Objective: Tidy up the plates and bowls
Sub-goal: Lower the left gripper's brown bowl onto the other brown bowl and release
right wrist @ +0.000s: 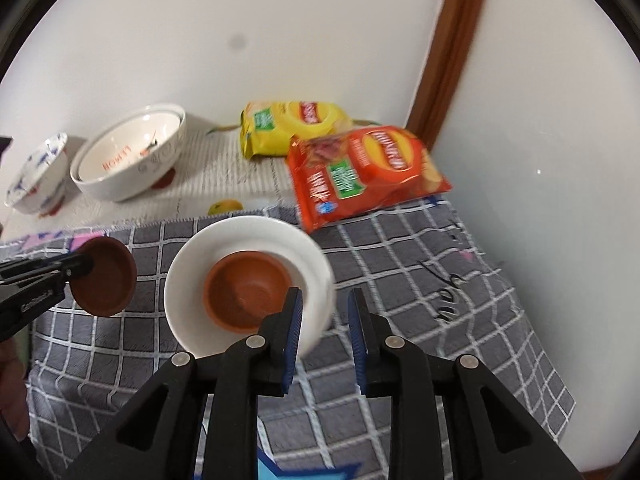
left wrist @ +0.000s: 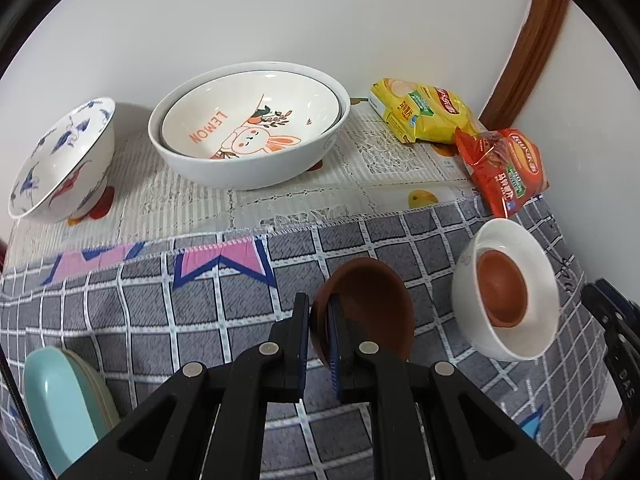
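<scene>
Left gripper (left wrist: 319, 322) clamped on rim of small brown bowl (left wrist: 362, 312), one pad inside, one outside; bowl tilted, mouth turned sideways, held above grey checked cloth (left wrist: 160, 312)

Right gripper (right wrist: 325, 316) with jaws apart, nothing between pads, sitting just beside rim of white bowl (right wrist: 248, 280); only its dark body edge (left wrist: 616, 344) visible in left wrist view

White bowl resting on checked cloth, second brown bowl (right wrist: 246, 290) nested inside it

Held brown bowl just left of white bowl in right wrist view, apart from it

Further back on white lace mat (left wrist: 280, 196): large white bowl (left wrist: 248, 148) with lemon-print bowl (left wrist: 252, 116) nested inside, rabbit drawing and "LEMON" lettering legible; blue-flower bowl (left wrist: 60, 160) to its left, tipped toward camera

Yellow snack bag (left wrist: 424, 110) at back by wall, red snack bag (left wrist: 504, 168) in front of it, overlapping edge of checked cloth

Teal plate (left wrist: 60, 408) at lower left of left wrist view, stacked on a paler plate, partly cut off by frame

Brown wooden trim (left wrist: 528, 44) running up white wall behind bags
</scene>
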Motion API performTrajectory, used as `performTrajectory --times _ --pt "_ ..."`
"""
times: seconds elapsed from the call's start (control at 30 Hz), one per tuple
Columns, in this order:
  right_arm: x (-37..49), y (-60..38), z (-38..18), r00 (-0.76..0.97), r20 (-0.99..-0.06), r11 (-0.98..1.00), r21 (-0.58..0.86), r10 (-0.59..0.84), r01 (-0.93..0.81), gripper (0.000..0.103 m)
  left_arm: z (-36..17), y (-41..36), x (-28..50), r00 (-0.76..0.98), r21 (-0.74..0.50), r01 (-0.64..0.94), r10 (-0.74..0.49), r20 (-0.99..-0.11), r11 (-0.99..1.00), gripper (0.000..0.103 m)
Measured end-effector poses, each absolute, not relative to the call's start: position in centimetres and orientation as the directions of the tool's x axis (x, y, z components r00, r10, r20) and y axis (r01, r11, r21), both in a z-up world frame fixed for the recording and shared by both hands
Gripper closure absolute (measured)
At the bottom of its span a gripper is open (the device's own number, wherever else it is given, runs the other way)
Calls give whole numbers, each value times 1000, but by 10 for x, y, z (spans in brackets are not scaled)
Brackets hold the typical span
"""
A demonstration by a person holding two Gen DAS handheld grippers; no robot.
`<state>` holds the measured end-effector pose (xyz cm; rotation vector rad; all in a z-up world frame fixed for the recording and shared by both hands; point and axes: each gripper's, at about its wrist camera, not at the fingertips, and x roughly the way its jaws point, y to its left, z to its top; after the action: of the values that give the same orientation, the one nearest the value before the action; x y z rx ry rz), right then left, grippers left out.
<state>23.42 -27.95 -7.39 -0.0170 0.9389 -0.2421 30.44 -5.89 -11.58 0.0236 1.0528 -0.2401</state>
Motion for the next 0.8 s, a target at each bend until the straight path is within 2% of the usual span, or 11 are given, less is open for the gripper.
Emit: performTrajectory --times 0.4,0.63,0.8 --pt "179 -320 -65 594 -779 969 -66 -199 238 80 -67 -90 282 498 -150 243 -256 -829 958 94" --pt "150 -348 -71 591 -783 964 -38 -192 263 79 -64 -131 278 488 -182 288 -308 -816 940 94" --pt "142 -358 -79 581 -791 964 -41 -192 263 79 -74 -144 287 469 -220 266 -326 -821 939 94"
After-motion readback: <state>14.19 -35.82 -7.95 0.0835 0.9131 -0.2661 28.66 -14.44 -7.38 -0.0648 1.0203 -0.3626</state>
